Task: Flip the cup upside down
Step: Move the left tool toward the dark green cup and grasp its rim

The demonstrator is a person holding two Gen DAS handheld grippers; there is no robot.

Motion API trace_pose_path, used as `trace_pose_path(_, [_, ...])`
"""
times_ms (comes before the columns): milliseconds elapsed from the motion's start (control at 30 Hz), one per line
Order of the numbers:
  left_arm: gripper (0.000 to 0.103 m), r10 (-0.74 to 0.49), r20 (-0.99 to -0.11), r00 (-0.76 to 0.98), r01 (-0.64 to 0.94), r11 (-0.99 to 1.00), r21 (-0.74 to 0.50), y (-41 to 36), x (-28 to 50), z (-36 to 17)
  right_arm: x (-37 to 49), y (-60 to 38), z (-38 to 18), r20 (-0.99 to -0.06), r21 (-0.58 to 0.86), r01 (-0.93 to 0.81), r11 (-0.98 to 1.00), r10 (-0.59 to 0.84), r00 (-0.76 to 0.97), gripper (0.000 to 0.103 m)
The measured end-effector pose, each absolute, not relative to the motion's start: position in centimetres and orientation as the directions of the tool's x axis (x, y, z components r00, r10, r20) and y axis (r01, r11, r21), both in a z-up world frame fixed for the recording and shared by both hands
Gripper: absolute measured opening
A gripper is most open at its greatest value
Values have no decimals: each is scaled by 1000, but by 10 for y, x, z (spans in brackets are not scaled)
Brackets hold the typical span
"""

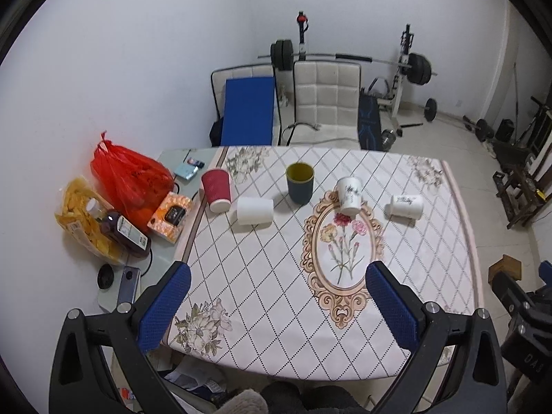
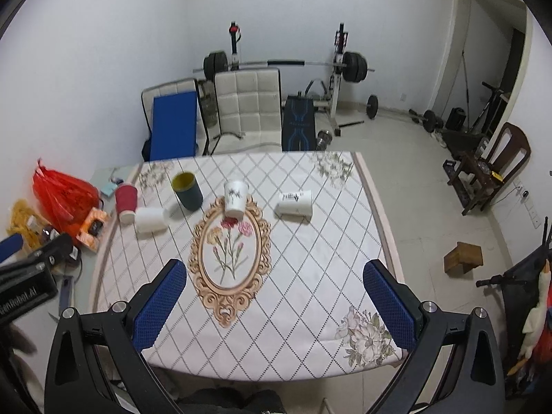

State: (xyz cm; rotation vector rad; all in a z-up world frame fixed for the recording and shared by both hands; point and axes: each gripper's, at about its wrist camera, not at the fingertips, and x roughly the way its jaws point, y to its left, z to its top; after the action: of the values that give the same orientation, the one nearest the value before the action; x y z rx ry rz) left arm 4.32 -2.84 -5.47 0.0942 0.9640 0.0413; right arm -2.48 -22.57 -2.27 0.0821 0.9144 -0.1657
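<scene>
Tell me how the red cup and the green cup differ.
The red cup stands upside down, mouth on the tablecloth; the green cup stands upright, mouth open to the top. The red cup has ribbed sides and tapers; the green cup is smooth, dark outside, yellow-green inside, and nearly straight. The red cup sits at the cloth's left edge, the green cup nearer the middle. Neither is held.

Red bag [image 1: 129, 179], barbell rack [image 2: 286, 63]

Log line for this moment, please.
phase: pre-grasp | left gripper: open, empty | right gripper: open, empty | dark cup: upright, untouched
</scene>
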Motion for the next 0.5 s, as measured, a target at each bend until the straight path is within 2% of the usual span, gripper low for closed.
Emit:
trace_pose_path(233, [103, 94, -855, 510, 2, 994, 110, -29, 85, -104, 18, -238, -100, -868, -52, 183, 982, -135, 478, 103])
trace_pose_path(500, [103, 83, -873, 480, 65, 989, 129, -26, 155, -158, 74, -244, -190, -922, -97, 220, 971, -171, 348, 103])
